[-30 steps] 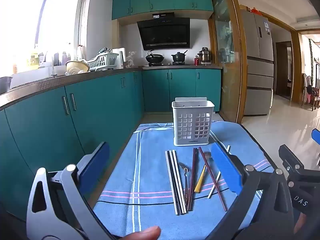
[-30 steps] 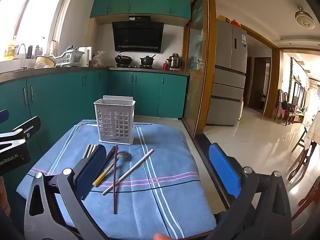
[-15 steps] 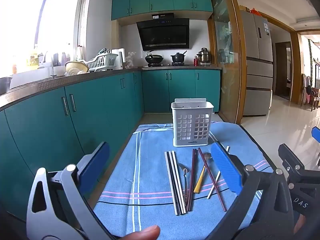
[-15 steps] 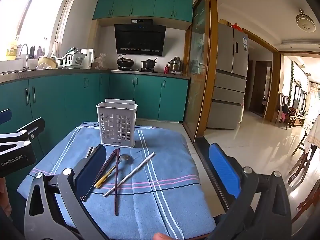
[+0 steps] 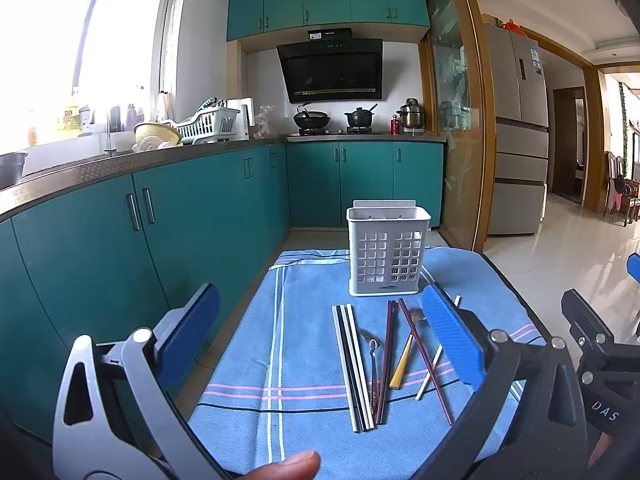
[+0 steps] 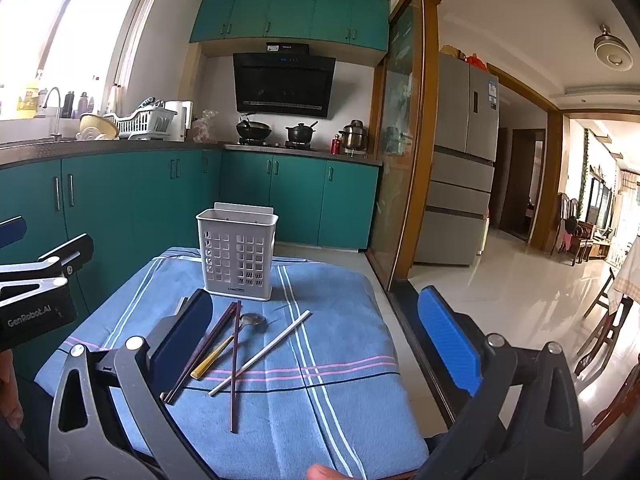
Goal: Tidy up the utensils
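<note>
A white slotted utensil holder [image 5: 387,254] [image 6: 236,254] stands upright at the far end of a blue striped cloth [image 5: 304,320] [image 6: 336,304]. In front of it lie white and black chopsticks [image 5: 354,364], a metal spoon [image 5: 373,360], dark brown chopsticks [image 5: 388,360] [image 6: 208,344], a yellow-handled spoon [image 5: 401,366] [image 6: 212,360], a reddish chopstick [image 5: 425,360] [image 6: 235,368] and a white chopstick [image 5: 430,372] [image 6: 260,354]. My left gripper [image 5: 320,332] hangs open above the near cloth. My right gripper [image 6: 316,340] is open too, to the right of the pile. Neither holds anything.
Teal cabinets [image 5: 140,232] run along the left under a counter with a dish rack [image 5: 204,124]. A stove with pots [image 5: 336,120] is at the back. A glass sliding door [image 6: 400,160], a fridge [image 6: 464,160] and a tiled floor [image 6: 520,280] lie to the right.
Both grippers have drifted only slightly, so the holder sits a little lower in each view. The utensils have not moved and both grippers stay open.
</note>
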`<state>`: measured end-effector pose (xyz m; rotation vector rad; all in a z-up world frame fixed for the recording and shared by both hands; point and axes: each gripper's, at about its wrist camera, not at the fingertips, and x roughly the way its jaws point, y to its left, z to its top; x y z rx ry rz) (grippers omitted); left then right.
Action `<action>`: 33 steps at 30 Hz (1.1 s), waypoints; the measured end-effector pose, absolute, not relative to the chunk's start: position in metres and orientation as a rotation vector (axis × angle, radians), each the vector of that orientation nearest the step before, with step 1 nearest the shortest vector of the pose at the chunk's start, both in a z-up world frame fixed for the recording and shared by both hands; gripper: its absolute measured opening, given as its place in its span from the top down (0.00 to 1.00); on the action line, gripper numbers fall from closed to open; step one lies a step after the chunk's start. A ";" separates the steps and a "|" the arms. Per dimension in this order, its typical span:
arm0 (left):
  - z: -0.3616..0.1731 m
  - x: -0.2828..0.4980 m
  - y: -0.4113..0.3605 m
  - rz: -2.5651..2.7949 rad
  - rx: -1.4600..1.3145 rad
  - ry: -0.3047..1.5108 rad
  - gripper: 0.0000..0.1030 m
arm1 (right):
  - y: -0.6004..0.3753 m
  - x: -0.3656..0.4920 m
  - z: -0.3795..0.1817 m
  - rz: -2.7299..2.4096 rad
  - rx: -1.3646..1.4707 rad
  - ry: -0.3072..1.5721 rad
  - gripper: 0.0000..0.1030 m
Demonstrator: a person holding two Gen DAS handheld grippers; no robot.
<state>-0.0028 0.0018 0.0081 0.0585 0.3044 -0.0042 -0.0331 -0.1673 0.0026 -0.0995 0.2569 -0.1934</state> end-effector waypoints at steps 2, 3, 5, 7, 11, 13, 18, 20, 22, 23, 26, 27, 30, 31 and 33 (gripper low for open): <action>0.009 -0.002 0.003 -0.005 0.057 0.304 0.03 | -0.166 -0.033 0.003 -0.192 -0.103 0.258 0.03; 0.009 -0.002 0.003 -0.005 0.055 0.304 0.03 | -0.166 -0.033 0.004 -0.191 -0.104 0.259 0.03; 0.008 -0.002 0.003 -0.006 0.053 0.302 0.03 | -0.166 -0.034 0.005 -0.194 -0.107 0.255 0.03; 0.008 -0.003 0.003 -0.008 0.054 0.301 0.03 | -0.166 -0.034 0.004 -0.196 -0.106 0.251 0.03; 0.008 -0.005 0.004 -0.006 0.052 0.297 0.03 | -0.167 -0.034 0.004 -0.194 -0.105 0.252 0.03; 0.008 -0.005 0.004 -0.004 0.051 0.296 0.03 | -0.167 -0.034 0.003 -0.194 -0.107 0.250 0.03; 0.009 -0.006 0.005 -0.003 0.052 0.293 0.03 | -0.167 -0.035 0.003 -0.193 -0.105 0.250 0.03; 0.009 -0.006 0.005 -0.004 0.050 0.293 0.03 | -0.167 -0.035 0.003 -0.193 -0.106 0.251 0.03; 0.009 -0.006 0.005 -0.003 0.050 0.293 0.03 | -0.167 -0.036 0.004 -0.191 -0.108 0.250 0.03; 0.009 -0.006 0.005 -0.004 0.050 0.293 0.03 | -0.167 -0.036 0.005 -0.191 -0.109 0.249 0.03; 0.009 -0.006 0.005 -0.002 0.051 0.292 0.03 | -0.167 -0.037 0.006 -0.191 -0.109 0.246 0.03; 0.009 -0.006 0.005 -0.003 0.051 0.292 0.03 | -0.168 -0.036 0.006 -0.191 -0.109 0.246 0.03; 0.010 -0.006 0.005 -0.004 0.052 0.293 0.03 | -0.167 -0.037 0.005 -0.190 -0.109 0.248 0.03; 0.010 -0.006 0.006 -0.003 0.052 0.293 0.03 | -0.168 -0.037 0.006 -0.189 -0.109 0.249 0.03; 0.010 -0.006 0.006 -0.003 0.051 0.293 0.03 | -0.168 -0.037 0.006 -0.188 -0.111 0.249 0.03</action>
